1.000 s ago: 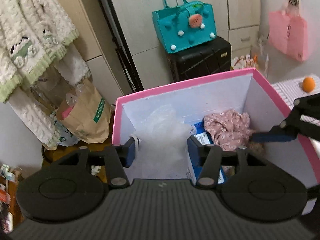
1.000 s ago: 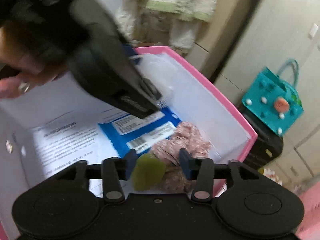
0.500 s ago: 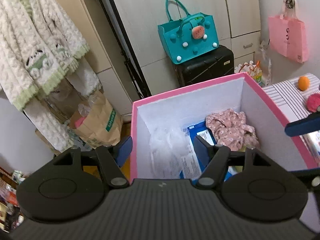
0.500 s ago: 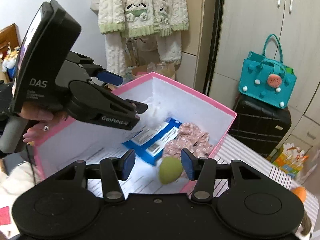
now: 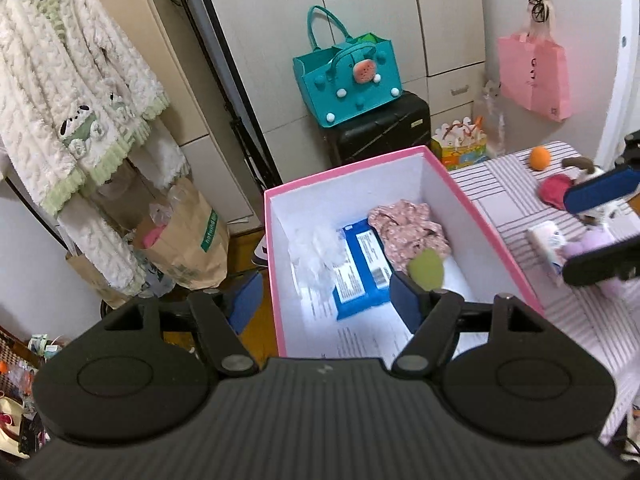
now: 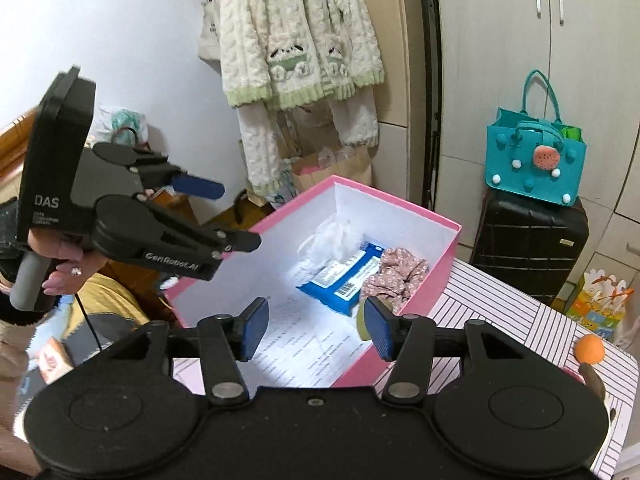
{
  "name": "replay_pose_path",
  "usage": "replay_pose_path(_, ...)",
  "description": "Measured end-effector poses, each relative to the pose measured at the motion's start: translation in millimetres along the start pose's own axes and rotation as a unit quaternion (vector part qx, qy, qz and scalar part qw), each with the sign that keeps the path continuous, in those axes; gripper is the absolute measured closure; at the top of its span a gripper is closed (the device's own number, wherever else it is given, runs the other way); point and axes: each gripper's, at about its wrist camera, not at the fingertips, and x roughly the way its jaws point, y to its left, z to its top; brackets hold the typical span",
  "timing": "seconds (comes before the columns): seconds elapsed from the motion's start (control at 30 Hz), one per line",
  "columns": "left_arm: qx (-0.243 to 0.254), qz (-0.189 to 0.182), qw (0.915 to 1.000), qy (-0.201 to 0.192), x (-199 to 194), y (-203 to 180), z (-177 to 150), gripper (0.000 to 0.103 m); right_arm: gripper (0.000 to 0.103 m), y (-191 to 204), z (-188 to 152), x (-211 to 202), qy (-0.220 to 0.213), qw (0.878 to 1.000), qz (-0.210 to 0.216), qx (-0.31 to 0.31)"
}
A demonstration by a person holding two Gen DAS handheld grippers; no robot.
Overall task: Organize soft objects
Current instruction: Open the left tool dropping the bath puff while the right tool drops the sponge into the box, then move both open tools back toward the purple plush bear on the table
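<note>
Only the right wrist view shows the hand (image 6: pixel 60 256) gripping the left gripper (image 6: pixel 236 216); both grippers, right gripper (image 6: pixel 316 330) included, opening, empty; glossy pink cardboard box (image 5: pixel 496 236) holds crumpled floral cloth (image 5: pixel 408 228), smooth green sponge (image 5: pixel 426 269).

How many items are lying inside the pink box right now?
4, all toward the far end of the pink box: white plastic bag at left, blue wipes pack in the middle, pink floral cloth at right, green sponge nearest. More may be hidden underneath.

Striped tablecloth surface (image 5: pixel 500 184) carries a pink box (image 5: pixel 472 200) on its left part. Right of the box: orange ball (image 5: pixel 539 157) at far edge, red soft item (image 5: pixel 554 192) nearer, then a white packet (image 5: pixel 546 240) touching a purple plush (image 5: pixel 592 242).
</note>
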Motion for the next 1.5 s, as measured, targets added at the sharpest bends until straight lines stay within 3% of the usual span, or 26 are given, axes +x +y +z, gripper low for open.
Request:
replay_pose_path(0.33, 0.016, -0.051, 0.9982, 0.028, -50.0, -15.7, -19.1, 0.03, 0.041, 12.3, -21.0, -52.9, -0.036, 0.999, 0.001, -0.006)
replay_pose_path(0.47, 0.032, -0.056, 0.9979, 0.012, -73.2, -29.3, -32.6, 0.019, 0.041, 17.7, -35.5, -72.5, -0.046, 0.999, -0.007, -0.015)
replay_pose_path(0.77, 0.057, -0.077, 0.9951, -0.025, -104.4, -60.7, -72.7, 0.018, 0.039, 24.0, -80.9, -102.4, -0.061, 0.998, -0.015, -0.021)
replay_pose_path(1.17, 0.08, -0.12, 0.9893, -0.024, -96.0, -108.1, -102.6, 0.018, 0.038, 31.1, -145.3, -115.1, -0.054, 0.998, -0.034, -0.017)
replay_pose_path(1.33, 0.066, -0.145, 0.9871, -0.018, -81.9, -120.4, -105.8, 0.018, 0.037, 23.2, -164.7, -110.7, -0.043, 0.998, -0.038, -0.001)
replay_pose_path(1.5, 0.073, -0.146, 0.9858, -0.039, -71.9, -139.4, -109.7, 0.018, 0.036, 11.0, -184.9, -105.5, -0.047, 0.997, -0.058, 0.016)
